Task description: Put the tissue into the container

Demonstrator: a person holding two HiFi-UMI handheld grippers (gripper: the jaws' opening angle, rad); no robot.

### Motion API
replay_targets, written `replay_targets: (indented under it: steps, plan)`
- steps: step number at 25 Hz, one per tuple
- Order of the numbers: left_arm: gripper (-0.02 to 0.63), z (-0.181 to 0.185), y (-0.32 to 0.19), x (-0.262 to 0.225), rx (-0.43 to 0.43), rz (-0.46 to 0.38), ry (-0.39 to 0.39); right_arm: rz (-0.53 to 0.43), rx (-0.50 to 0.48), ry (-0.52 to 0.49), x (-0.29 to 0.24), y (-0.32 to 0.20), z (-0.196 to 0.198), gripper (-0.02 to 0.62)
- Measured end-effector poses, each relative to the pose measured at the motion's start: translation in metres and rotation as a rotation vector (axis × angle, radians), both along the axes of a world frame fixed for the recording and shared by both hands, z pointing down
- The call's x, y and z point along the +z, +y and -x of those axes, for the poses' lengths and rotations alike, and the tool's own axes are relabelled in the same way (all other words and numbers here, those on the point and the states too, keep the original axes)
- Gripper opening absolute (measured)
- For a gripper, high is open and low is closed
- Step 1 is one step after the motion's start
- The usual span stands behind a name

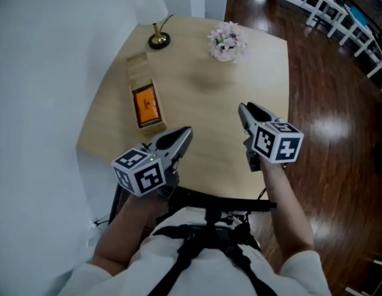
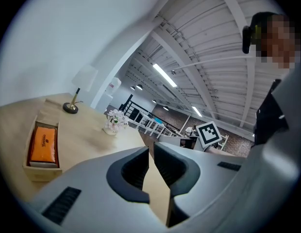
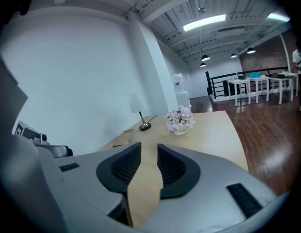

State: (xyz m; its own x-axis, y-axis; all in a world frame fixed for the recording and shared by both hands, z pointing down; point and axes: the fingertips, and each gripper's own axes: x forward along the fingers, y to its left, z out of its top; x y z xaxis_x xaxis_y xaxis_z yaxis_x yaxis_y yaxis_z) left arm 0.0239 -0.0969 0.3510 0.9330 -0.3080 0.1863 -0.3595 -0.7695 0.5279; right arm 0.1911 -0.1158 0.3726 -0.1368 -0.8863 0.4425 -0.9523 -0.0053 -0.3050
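a: so where is the orange rectangular tissue pack (image 1: 146, 105)?
b: lying flat in the near half of the long, open-topped light-wood container (image 1: 139, 71), toward the left side of the pale wooden table (image 1: 209, 85). the container's far half shows bare wood.
a: and the two grippers?
b: both hang over the table's near edge, well apart from the container. the left gripper (image 1: 186, 133) points roughly level, up and to the right across the tabletop. its jaws stand a narrow slit apart with only table showing through. the right gripper (image 1: 245, 108) tips slightly downward toward the far edge, with a bare forearm (image 1: 291, 209) straight behind it. its jaws are released too, gripping nothing.
a: further out?
b: a white-shaded lamp on a brass base (image 1: 158, 40) and a small pot of pink flowers (image 1: 226, 41) stand at the far edge.
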Motion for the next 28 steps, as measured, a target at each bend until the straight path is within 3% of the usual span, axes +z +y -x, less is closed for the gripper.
replay_targets:
  steps: [13,28]
  plan:
    - [0.023,-0.026,0.041,-0.006,0.055,0.0,0.009,-0.012,0.044,-0.014,0.002,0.068,-0.038,0.091]
    - [0.023,-0.028,0.063,-0.001,0.088,0.018,-0.004,-0.037,0.077,-0.074,0.006,0.104,-0.04,0.091]
